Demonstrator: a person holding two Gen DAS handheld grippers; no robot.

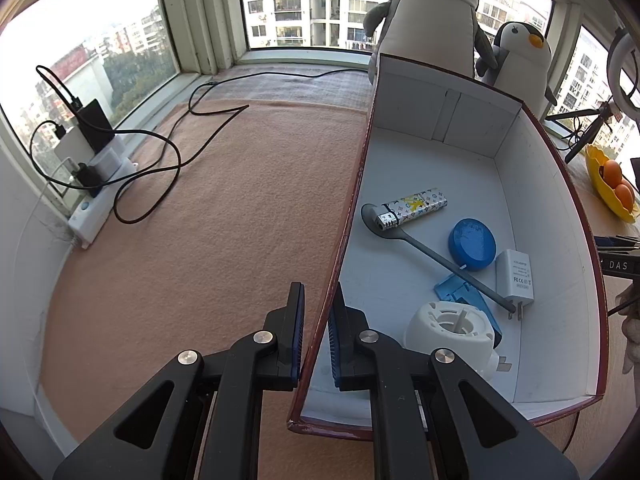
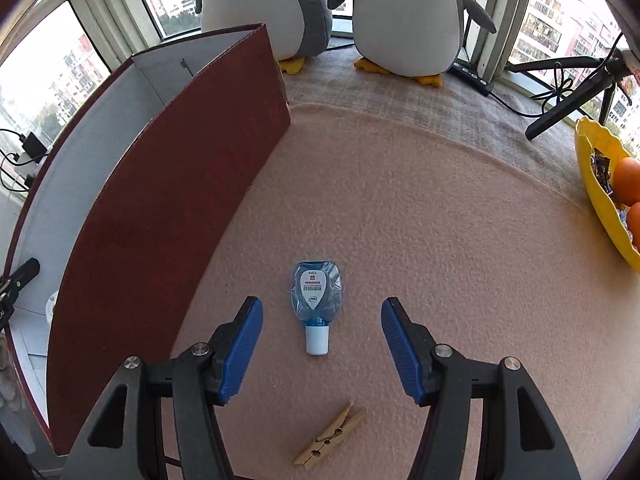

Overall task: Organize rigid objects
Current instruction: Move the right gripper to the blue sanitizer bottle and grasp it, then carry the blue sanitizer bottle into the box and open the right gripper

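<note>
A peach fleece blanket (image 2: 400, 208) covers the ledge of a bay window (image 1: 316, 0), with two plush penguins (image 2: 404, 16) at the glass. The left gripper (image 1: 317, 332) is clamped on the box (image 1: 440, 120) wall, one finger on each side. The right gripper (image 2: 322, 344) stands half open, holding nothing; the bottle (image 2: 316, 300) lies between its fingers, a clothespin (image 2: 331, 434) nearer the camera.

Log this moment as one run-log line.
left claw: shut on box wall | right claw: open over small bottle | clothespin: on blanket
</note>
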